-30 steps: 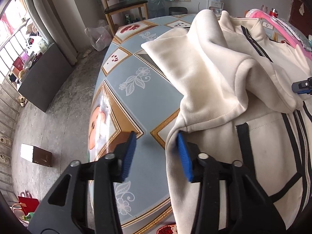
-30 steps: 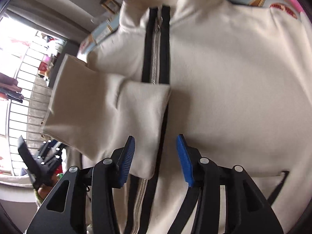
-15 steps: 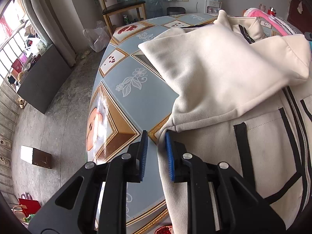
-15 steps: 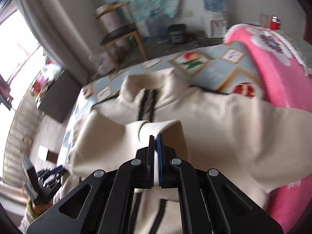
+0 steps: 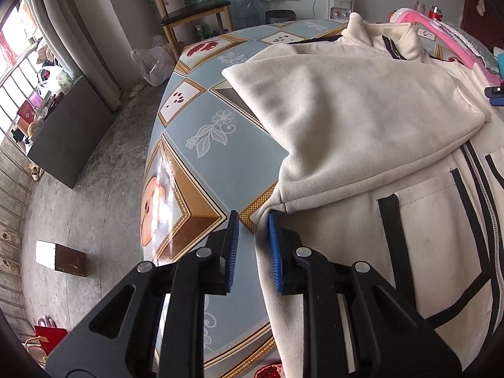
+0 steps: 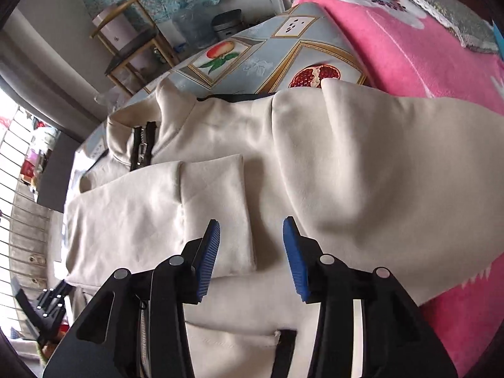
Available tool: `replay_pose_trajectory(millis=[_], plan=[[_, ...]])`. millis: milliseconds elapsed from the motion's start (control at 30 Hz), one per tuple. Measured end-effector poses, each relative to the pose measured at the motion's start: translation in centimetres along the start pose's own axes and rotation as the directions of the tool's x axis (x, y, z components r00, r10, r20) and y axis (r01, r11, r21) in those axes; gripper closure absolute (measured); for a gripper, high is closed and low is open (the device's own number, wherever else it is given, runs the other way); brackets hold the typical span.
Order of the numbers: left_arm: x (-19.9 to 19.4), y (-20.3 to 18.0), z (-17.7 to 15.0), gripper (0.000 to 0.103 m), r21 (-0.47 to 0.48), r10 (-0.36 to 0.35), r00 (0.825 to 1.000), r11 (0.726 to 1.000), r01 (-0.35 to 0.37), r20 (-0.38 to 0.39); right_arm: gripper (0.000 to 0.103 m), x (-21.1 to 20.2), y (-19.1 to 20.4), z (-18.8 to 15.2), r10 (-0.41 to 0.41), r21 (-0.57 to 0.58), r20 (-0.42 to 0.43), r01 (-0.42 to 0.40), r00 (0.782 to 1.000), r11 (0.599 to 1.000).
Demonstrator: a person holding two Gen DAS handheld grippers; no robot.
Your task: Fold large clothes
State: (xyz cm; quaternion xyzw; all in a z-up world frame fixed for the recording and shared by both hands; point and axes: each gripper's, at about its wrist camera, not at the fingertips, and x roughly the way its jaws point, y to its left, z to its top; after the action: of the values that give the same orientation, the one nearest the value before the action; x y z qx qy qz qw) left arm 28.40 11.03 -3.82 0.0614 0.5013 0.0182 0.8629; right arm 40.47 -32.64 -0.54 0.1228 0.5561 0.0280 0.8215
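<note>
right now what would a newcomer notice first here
A big cream jacket sprawls over the table, one sleeve folded across its chest. A bright pink blanket lies beside it on the right. The left gripper sits at the jacket's edge, nearly closed; the right gripper hovers over the sleeve, jaws opening, nothing between them.

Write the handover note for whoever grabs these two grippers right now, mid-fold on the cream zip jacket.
Left gripper: jaws nearly shut at the jacket's side edge by the table; a pinch on the cloth cannot be confirmed.
Right gripper: jaws opening, nothing between them, above the sleeve cuff.
Jacket lies front up on the table, zipper closed, partly on the pink blanket.
Done: one sleeve folded across the chest.
Left: fold the other sleeve in, then fold the body, probably bottom to collar.
</note>
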Motion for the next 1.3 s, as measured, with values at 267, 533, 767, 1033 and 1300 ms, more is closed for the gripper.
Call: replay_pose_trajectory(millis=[267, 533, 767, 1033, 1300], plan=[[-2.1, 2.3, -0.2, 0.074, -0.089, -0.217, 0.975, 0.971, 0.221, 0.050, 0.062, 3.3, 2.6, 0.2, -0.070, -0.132, -0.048, 0.063, 0.996, 0.989], [0.9, 6.1, 4.1, 0.064, -0.316, -0.340, 0.940, 0.889, 0.330, 0.027, 0.098, 3.1, 6.1, -2.3, -0.205, -0.312, -0.012, 0.192, 0.979, 0.931], [5.7, 6.4, 8.0, 0.058, -0.468, -0.460, 0.888, 0.784, 0.408, 0.004, 0.100, -1.7, 3.4, -2.2, -0.218, -0.219, 0.095, 0.234, 0.971, 0.947], [8.1, 6.6, 11.2, 0.058, -0.566, -0.432, 0.901, 0.735, 0.373, 0.033, 0.095, -0.9, -1.2, -1.3, 0.098, -0.028, 0.032, -0.097, 0.995, 0.995], [8.0, 5.8, 11.4, 0.060, -0.536, -0.422, 0.906, 0.757, 0.373, 0.034, 0.054, 2.3, -0.4, 1.5, 0.140, -0.014, -0.019, -0.140, 0.990, 0.990]])
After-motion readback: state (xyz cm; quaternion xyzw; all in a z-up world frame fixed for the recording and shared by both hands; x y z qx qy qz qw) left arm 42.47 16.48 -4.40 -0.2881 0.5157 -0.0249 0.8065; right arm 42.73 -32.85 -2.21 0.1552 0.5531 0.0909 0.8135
